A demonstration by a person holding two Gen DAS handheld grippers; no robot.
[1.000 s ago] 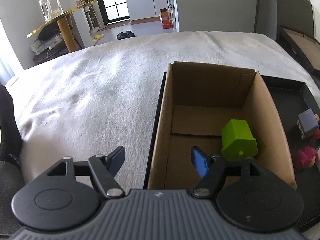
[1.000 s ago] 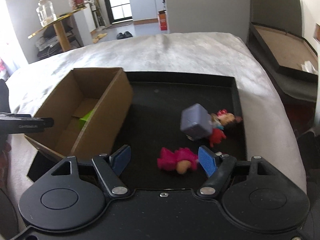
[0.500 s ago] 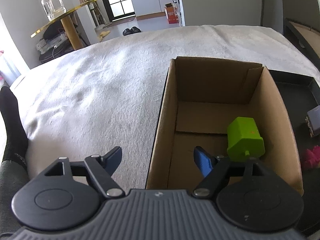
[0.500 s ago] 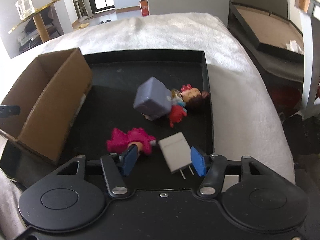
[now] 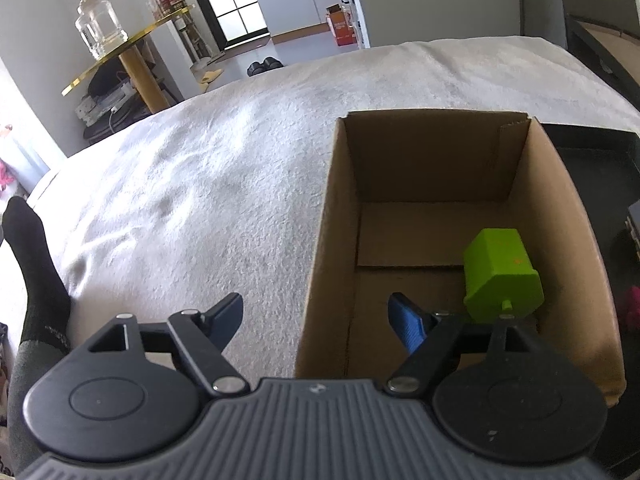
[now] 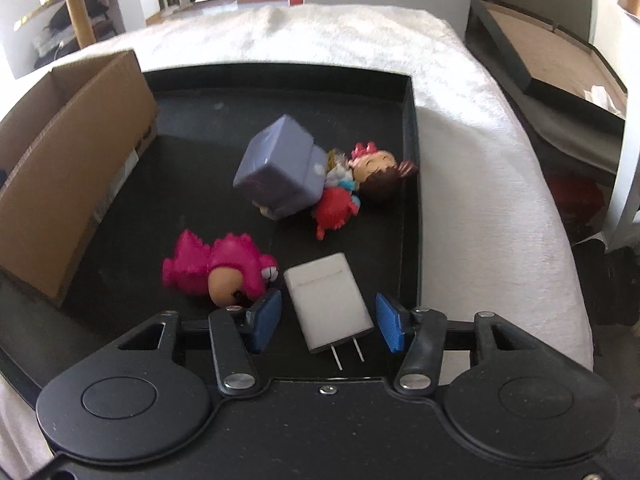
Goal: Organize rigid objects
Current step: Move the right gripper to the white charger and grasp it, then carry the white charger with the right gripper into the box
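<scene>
Right wrist: right gripper (image 6: pixel 327 322) straddles white charger (image 6: pixel 329 303), unclosed.

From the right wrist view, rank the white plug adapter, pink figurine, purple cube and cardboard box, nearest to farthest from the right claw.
1. White plug adapter: between the right claw fingers.
2. Pink figurine: just left, by the left finger.
3. Purple cube: farther ahead, mid-tray.
4. Cardboard box: far left.
</scene>
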